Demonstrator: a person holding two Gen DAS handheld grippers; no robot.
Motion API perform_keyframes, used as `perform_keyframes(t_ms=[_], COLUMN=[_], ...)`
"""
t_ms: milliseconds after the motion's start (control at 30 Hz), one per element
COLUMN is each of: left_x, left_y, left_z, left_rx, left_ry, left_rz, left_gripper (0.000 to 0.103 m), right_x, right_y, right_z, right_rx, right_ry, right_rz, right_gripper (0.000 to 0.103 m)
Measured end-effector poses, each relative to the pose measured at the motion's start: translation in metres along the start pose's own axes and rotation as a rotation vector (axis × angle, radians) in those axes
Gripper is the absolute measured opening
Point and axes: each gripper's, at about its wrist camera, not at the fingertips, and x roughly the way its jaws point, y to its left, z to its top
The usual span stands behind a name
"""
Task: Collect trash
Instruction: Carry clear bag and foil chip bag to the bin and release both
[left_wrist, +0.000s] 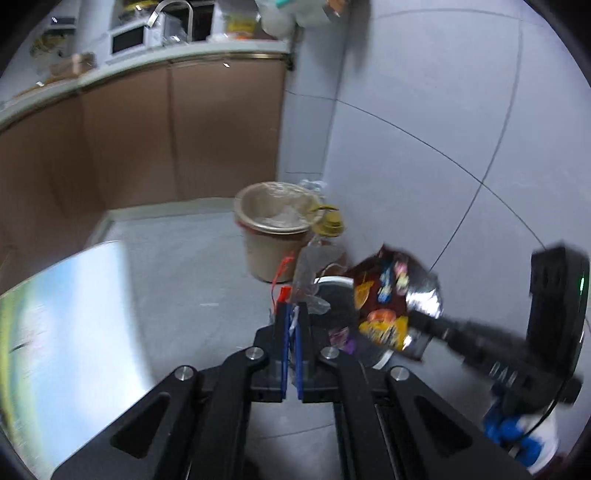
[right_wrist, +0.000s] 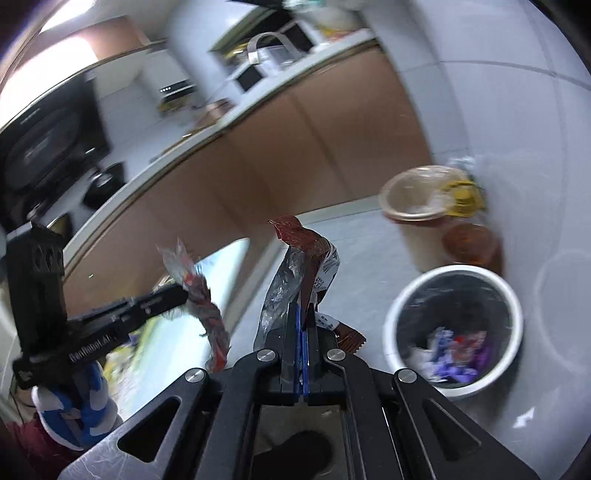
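Observation:
My left gripper (left_wrist: 293, 310) is shut on a clear plastic wrapper with red trim (left_wrist: 308, 277). In the right wrist view it (right_wrist: 181, 291) comes in from the left holding that wrapper (right_wrist: 207, 314). My right gripper (right_wrist: 304, 310) is shut on a dark red snack bag with a silver lining (right_wrist: 299, 258). In the left wrist view it (left_wrist: 417, 317) holds the bag (left_wrist: 388, 299) above the white bin with a black liner (left_wrist: 334, 282). That bin (right_wrist: 454, 325) stands on the floor at the right and holds several wrappers (right_wrist: 454, 350).
A beige bucket with a clear liner (left_wrist: 275, 229) stands by the wall beyond the white bin, with a yellow-capped jar (left_wrist: 330, 223) beside it. Brown kitchen cabinets (left_wrist: 147, 140) run along the back. A shiny metal table (left_wrist: 66, 332) is at the left.

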Motion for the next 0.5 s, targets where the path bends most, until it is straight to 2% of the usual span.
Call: perform_keyframes(t_ms=[133, 333, 400, 433, 467, 500], left_x=[0.071, 0.157, 0.17, 0.174, 0.176, 0.176], left_y=[-0.014, -0.021, -0.019, -0.017, -0.015, -0.015], left_z=[0.024, 0.035, 0.031, 0.029, 0.027, 0.024], left_rx=[-0.018, -0.05, -0.068, -0.079, -0.087, -0.097], left_ry=[0.056, 0.163, 0.191, 0.2, 0.205, 0.211], left_rz=[-0.042, -0.08, -0.104, -0.117, -0.13, -0.144], left_gripper=[0.002, 0.005, 0.005, 0.005, 0.005, 0.005], right_x=[0.02, 0.064, 0.077, 0.081, 0.083, 0.086], right_y=[-0.045, -0.095, -0.107, -0.111, -0.113, -0.115], right_z=[0.006, 0.01, 0.01, 0.01, 0.01, 0.01], right_rx=[0.061, 0.117, 0.128, 0.133, 0.134, 0.13], right_ry=[0.004, 0.047, 0.061, 0.066, 0.068, 0.067], right_rz=[-0.087, -0.2, -0.246, -0.26, -0.273, -0.284], right_gripper=[0.001, 0.006, 0.012, 0.023, 0.028, 0.03])
